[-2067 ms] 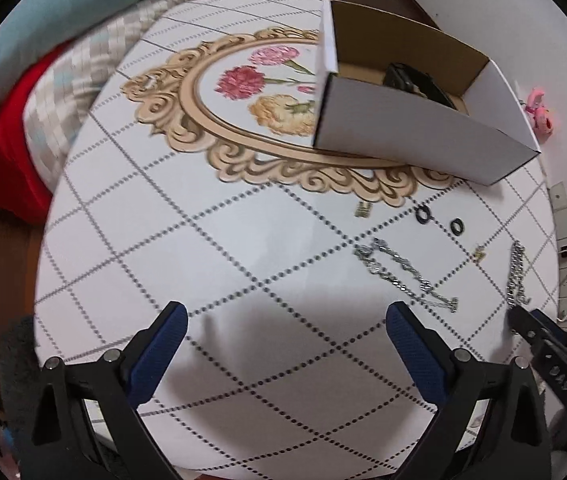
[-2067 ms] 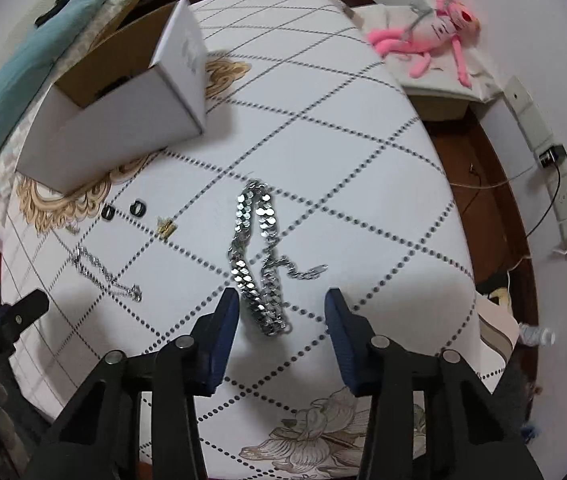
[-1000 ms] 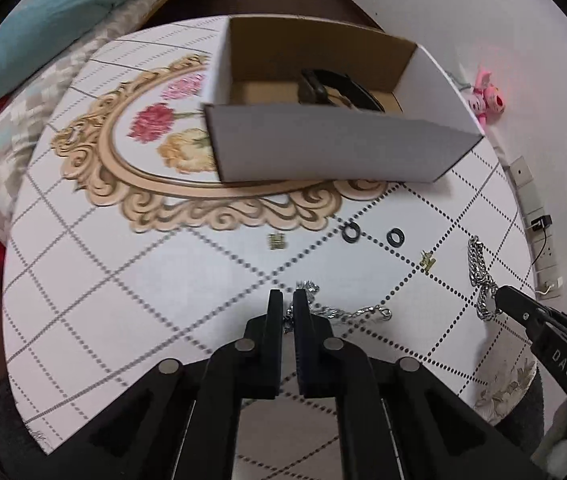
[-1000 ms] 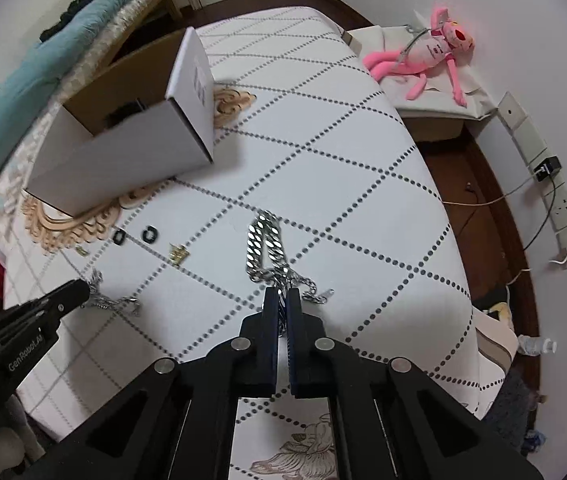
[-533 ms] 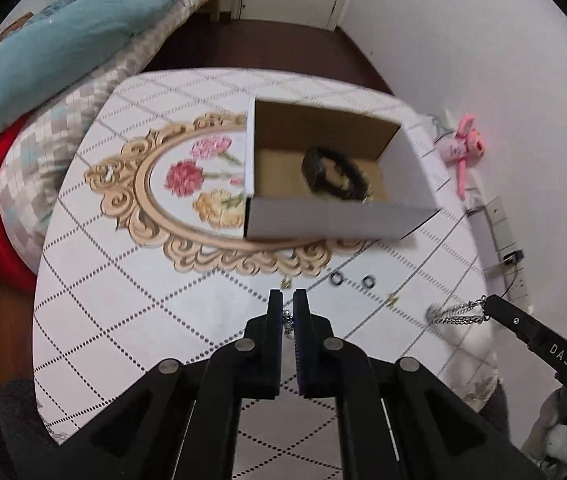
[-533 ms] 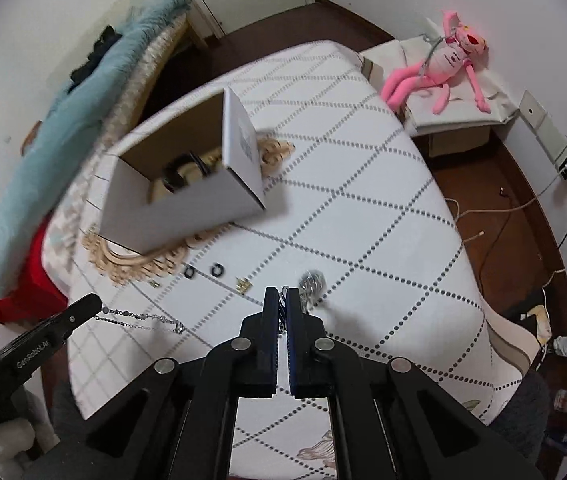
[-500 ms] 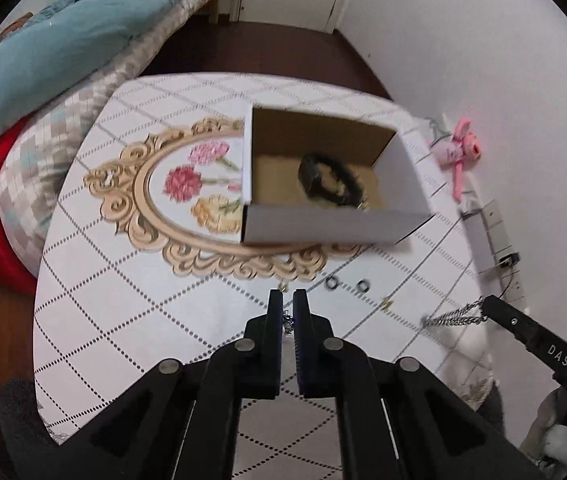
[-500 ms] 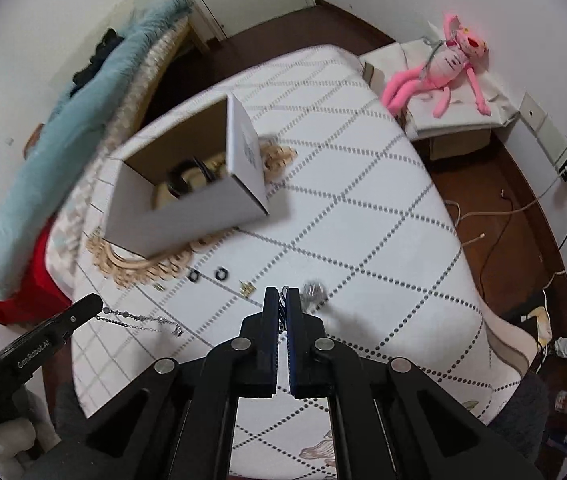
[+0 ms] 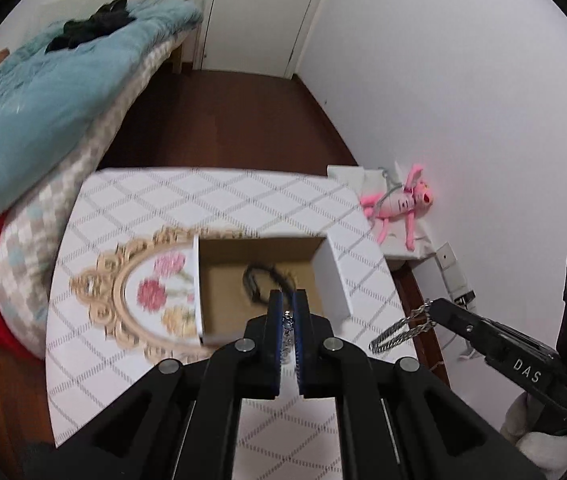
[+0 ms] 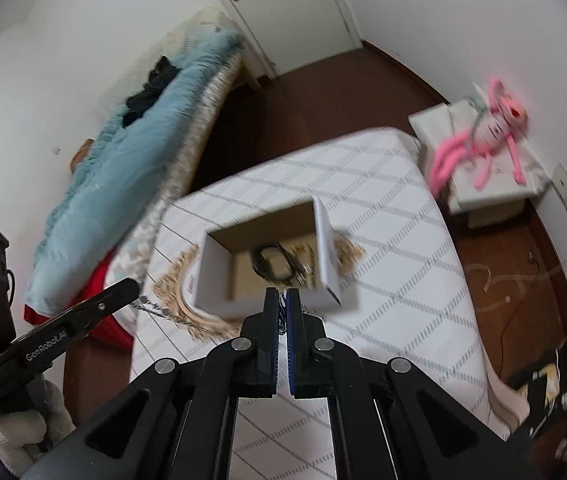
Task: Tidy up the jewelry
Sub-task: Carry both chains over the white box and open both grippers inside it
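Observation:
Both grippers are raised high above the table. My left gripper (image 9: 288, 300) is shut on a thin silver chain (image 9: 286, 330), which hangs from its tips in the right wrist view (image 10: 159, 312). My right gripper (image 10: 282, 295) is shut on a thick silver link chain (image 9: 399, 332) that dangles from its tips in the left wrist view. The open white cardboard box (image 9: 333, 276) lies below both grippers, with a black bracelet (image 9: 263, 280) inside it; the box also shows in the right wrist view (image 10: 325, 256).
The table has a white diamond-pattern cloth (image 9: 219, 200) with a gold floral medallion (image 9: 139, 296). A bed with a blue blanket (image 9: 43, 100) lies to the left. A pink plush toy (image 9: 399, 208) sits on a white stand to the right. The image is motion-blurred.
Both grippers closed on their chains on the table, then lifted them high. They now hang over the box, which looks smaller and nearer the frame centre.

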Demonstrator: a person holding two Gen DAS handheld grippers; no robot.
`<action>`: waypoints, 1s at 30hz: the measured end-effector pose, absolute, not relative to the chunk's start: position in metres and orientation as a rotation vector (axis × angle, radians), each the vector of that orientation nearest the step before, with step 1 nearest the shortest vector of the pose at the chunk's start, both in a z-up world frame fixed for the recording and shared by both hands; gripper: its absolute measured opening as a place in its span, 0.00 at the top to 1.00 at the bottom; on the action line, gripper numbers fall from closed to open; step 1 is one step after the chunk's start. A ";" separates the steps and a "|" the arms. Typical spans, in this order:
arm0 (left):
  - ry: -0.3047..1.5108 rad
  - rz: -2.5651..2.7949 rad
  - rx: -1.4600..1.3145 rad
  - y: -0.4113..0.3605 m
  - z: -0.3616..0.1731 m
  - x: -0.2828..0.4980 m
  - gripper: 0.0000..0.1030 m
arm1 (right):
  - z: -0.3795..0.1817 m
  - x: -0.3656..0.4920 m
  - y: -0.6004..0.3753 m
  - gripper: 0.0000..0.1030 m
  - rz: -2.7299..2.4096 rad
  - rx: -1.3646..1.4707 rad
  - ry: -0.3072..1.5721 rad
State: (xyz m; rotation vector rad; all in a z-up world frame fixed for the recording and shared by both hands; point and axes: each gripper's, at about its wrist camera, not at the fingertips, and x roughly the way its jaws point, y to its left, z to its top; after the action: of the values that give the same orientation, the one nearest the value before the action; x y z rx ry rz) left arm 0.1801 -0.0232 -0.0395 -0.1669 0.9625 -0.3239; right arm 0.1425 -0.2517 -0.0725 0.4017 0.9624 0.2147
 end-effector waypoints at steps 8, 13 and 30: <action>1.085 -0.311 -0.129 -0.029 -0.080 0.247 0.98 | -0.071 0.218 -0.230 0.97 0.235 0.341 0.993; 1.178 -0.280 -0.122 -0.025 -0.117 0.279 0.97 | -0.099 0.265 -0.221 0.97 0.221 0.313 1.084; 1.216 -0.082 -0.062 -0.020 -0.121 0.289 0.32 | -0.160 0.300 -0.214 0.68 0.148 0.092 1.292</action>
State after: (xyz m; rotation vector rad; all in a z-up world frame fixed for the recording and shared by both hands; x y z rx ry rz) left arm 0.2886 -0.0198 -0.1206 -0.0624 1.2163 -0.0825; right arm 0.3004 -0.2141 -0.1599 0.0925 1.2923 0.1475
